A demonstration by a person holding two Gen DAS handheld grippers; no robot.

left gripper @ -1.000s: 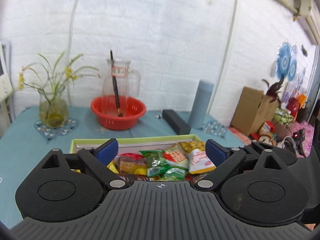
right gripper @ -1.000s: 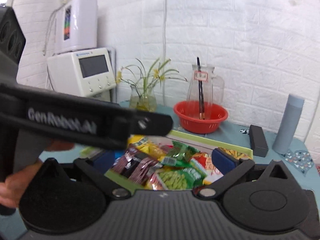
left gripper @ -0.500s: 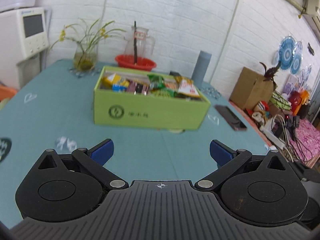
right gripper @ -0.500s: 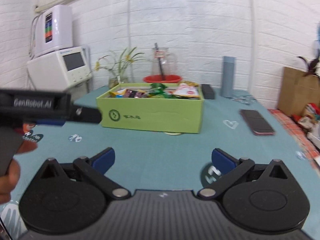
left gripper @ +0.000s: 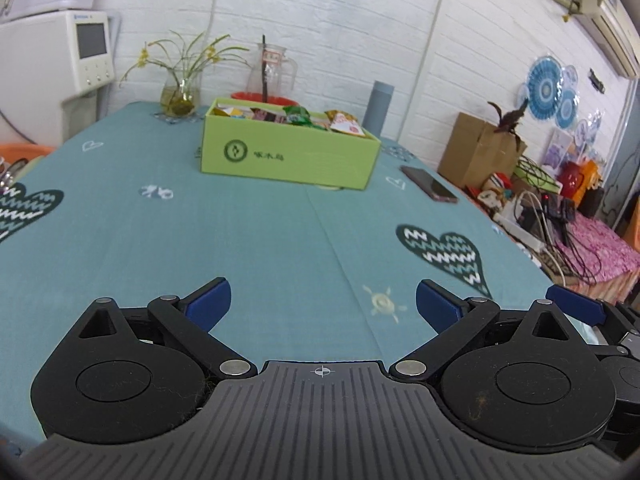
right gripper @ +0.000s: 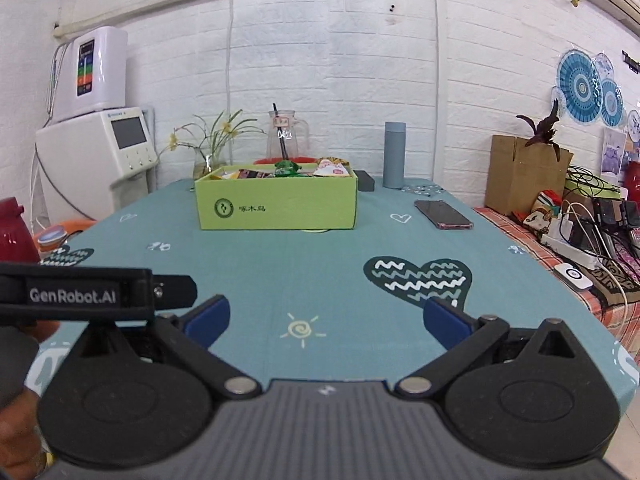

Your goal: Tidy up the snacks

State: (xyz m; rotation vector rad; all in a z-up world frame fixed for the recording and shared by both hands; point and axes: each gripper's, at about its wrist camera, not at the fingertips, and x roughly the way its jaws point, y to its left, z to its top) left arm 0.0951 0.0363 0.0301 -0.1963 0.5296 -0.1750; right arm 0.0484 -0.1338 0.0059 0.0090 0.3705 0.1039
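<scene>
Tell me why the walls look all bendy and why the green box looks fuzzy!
In both views the fisheye lens bows the brick wall's lines near the edges. In the left wrist view the green box and its logo look smeared, probably motion blur. In the right wrist view the same box is sharper and its printing is clear. Lighting is soft, with no hard shadows.

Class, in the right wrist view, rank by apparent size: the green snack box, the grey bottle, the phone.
1. green snack box, clearly largest.
2. grey bottle and phone: too alike to rank, with the phone lying flat and nearer.
</scene>
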